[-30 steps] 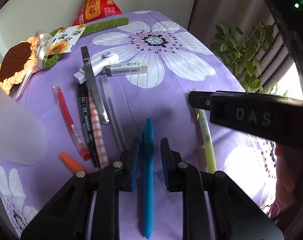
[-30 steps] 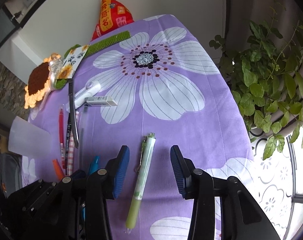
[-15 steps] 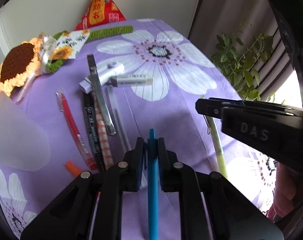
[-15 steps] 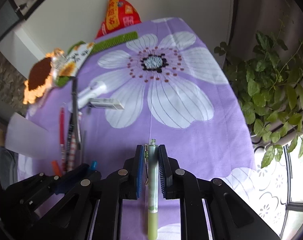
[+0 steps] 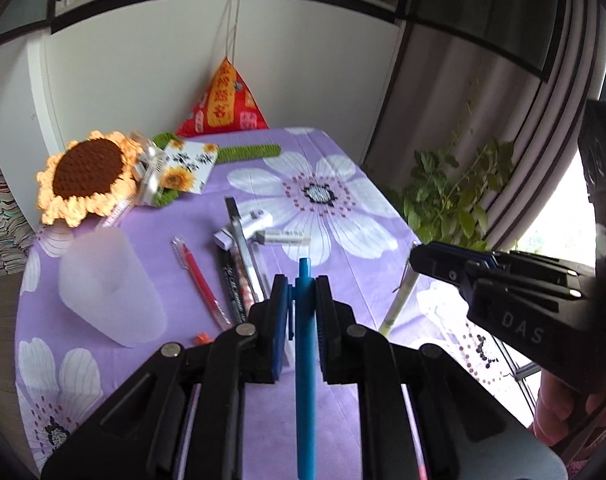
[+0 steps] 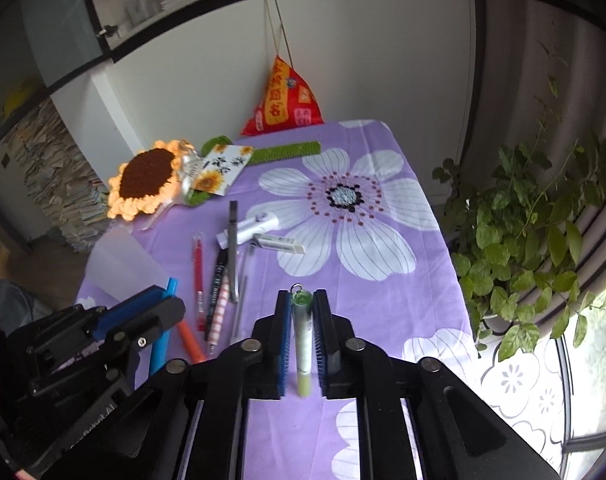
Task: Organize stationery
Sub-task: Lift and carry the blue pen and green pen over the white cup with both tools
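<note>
My left gripper [image 5: 302, 286] is shut on a blue pen [image 5: 305, 376], held lengthwise between the pads and lifted off the purple cloth. My right gripper [image 6: 301, 300] is shut on a pale green pen [image 6: 303, 344], also raised above the table. In the left wrist view the right gripper [image 5: 417, 258] reaches in from the right with the green pen [image 5: 399, 300] hanging below it. In the right wrist view the left gripper [image 6: 159, 300] sits at lower left with the blue pen [image 6: 165, 320]. A frosted plastic cup [image 5: 107, 284] stands at the table's left.
Loose on the flowered cloth [image 5: 343, 216] lie a red pen [image 5: 201, 284], a black marker [image 5: 233, 288], a checked pen [image 6: 219, 312], a grey utility knife [image 5: 241, 236], a white eraser [image 5: 283, 236] and an orange cap [image 6: 191, 338]. A crochet sunflower [image 5: 87, 176] lies far left; a plant [image 6: 535, 240] is right.
Both grippers closed on their pens, then rose off the table and tilted up, so the wall and shelf came into view. The blue and green pens left the cloth.
</note>
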